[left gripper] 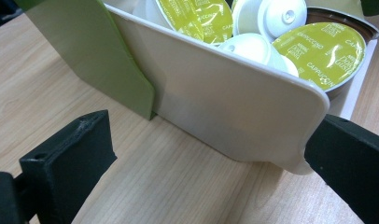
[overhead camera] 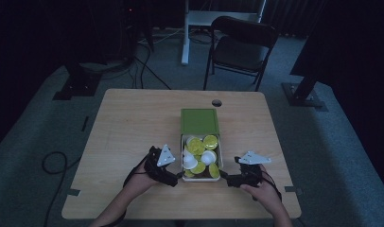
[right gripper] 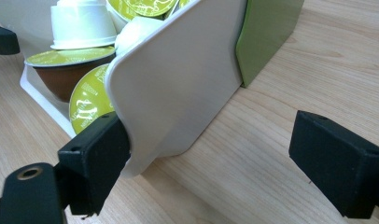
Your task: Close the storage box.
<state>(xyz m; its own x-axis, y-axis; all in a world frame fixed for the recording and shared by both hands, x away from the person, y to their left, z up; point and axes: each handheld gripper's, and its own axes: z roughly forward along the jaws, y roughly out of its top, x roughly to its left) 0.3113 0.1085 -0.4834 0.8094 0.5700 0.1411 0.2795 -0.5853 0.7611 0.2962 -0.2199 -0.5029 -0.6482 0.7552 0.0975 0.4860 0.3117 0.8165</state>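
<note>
Dim carpet and a folding chair (overhead camera: 242, 45) sit beyond the wooden table (overhead camera: 128, 123) I work at. On my left, my left gripper (overhead camera: 177, 177) stands with jaws spread wide, one jaw touching the near corner of the white tray (left gripper: 225, 102). At centre the tray, full of coffee capsules (overhead camera: 202, 153), sticks out of its green sleeve (overhead camera: 199, 121) (about halfway, I judge). On my right, my right gripper (overhead camera: 224, 178) is likewise spread, one jaw against the tray's other corner. To slide it well, I'd press both corners evenly and keep the tray flat.
</note>
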